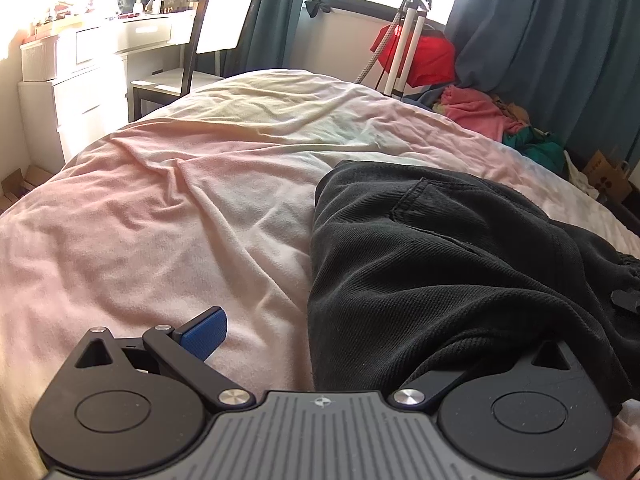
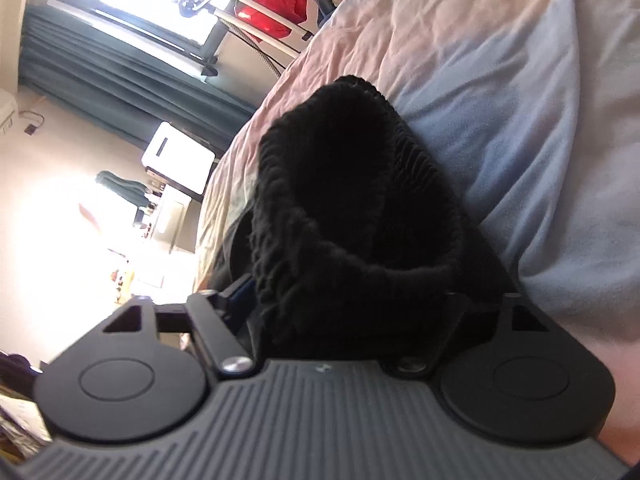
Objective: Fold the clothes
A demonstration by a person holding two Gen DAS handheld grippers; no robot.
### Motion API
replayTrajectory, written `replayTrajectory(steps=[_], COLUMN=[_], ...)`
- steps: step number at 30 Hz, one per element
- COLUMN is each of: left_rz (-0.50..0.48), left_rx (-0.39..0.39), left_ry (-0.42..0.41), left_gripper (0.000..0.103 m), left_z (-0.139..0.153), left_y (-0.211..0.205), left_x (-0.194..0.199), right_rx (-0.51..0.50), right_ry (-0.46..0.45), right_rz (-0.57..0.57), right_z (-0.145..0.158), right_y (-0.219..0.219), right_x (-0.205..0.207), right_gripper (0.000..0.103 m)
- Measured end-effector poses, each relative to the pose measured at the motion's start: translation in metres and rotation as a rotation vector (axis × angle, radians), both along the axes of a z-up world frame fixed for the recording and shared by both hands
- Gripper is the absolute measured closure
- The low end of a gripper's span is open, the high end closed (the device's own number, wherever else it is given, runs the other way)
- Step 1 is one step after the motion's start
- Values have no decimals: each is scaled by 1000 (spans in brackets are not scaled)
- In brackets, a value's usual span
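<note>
Black trousers (image 1: 448, 264) lie on the pink and cream bed sheet (image 1: 168, 208), on the right half of the left wrist view. My left gripper (image 1: 320, 340) is open at the near edge of the trousers; its left blue pad (image 1: 206, 334) is bare over the sheet and its right finger is hidden under the black cloth. In the right wrist view, rolled on its side, the ribbed black waistband (image 2: 352, 208) bunches up between my right gripper (image 2: 352, 304) fingers, which are closed on it. The right gripper's fingertips are hidden by the cloth.
A pile of pink, green and red clothes (image 1: 480, 116) sits at the far right bed edge beside a white stand (image 1: 408, 40). A white chair (image 1: 208, 40) and drawers (image 1: 80, 80) stand at the far left. Teal curtains (image 1: 560, 40) hang behind.
</note>
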State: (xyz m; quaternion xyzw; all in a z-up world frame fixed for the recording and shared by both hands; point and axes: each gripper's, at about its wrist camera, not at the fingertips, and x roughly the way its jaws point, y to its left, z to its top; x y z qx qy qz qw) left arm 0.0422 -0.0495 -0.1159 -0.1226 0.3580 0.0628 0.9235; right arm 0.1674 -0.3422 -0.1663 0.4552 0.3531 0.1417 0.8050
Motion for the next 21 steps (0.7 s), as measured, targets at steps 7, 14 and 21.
replayTrajectory(steps=[7, 14, 21], left_rz=[0, -19, -44], left_rx=[-12, 11, 68], left_ry=[8, 10, 9], left_gripper=[0, 0, 0], left_z=[0, 0, 2], left_y=[1, -4, -14], left_x=[0, -1, -1], right_rx=[-13, -183, -284], right_ry=[-40, 33, 120], right_rz=[29, -9, -47], right_z=[14, 6, 1], right_y=[0, -2, -12], right_x=[0, 2, -8], right_gripper=[54, 44, 17])
